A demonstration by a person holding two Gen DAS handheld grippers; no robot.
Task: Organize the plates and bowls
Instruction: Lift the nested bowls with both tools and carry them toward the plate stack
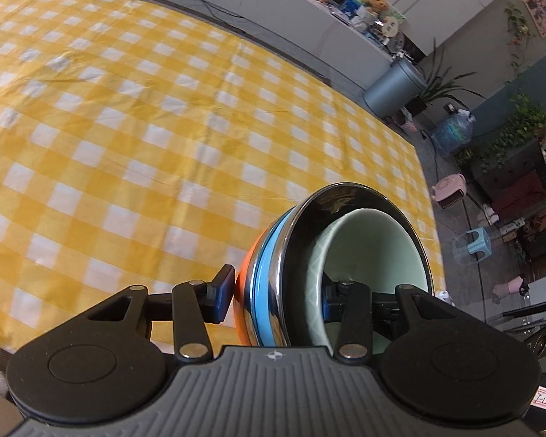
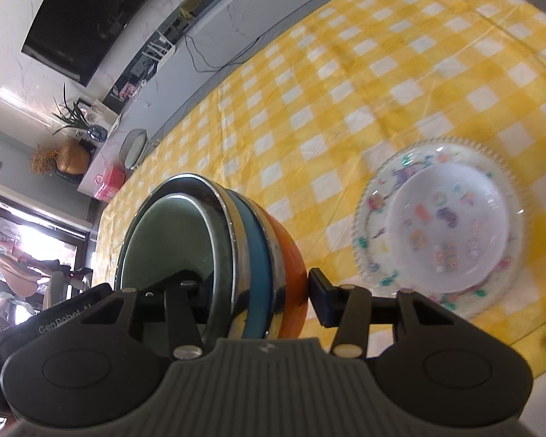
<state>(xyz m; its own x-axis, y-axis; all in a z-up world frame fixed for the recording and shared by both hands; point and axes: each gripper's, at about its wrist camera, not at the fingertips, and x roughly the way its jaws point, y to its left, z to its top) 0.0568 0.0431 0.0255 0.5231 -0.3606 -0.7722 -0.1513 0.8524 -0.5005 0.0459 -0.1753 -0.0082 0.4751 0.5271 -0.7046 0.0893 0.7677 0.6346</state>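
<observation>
My left tool (image 1: 278, 300) is clamped on the wall of a nested stack of bowls (image 1: 273, 291), pale green ceramic inside shiny steel, blue and orange, and my right tool (image 2: 253, 291) grips the same stack's opposite side, holding it tilted above the yellow-checked counter (image 1: 127, 109). I judge I'm mid-carry. Next, the stack must be levelled and lowered, perhaps beside the white patterned bowl (image 2: 451, 229), which sits in a floral, bead-rimmed plate (image 2: 367, 218).
</observation>
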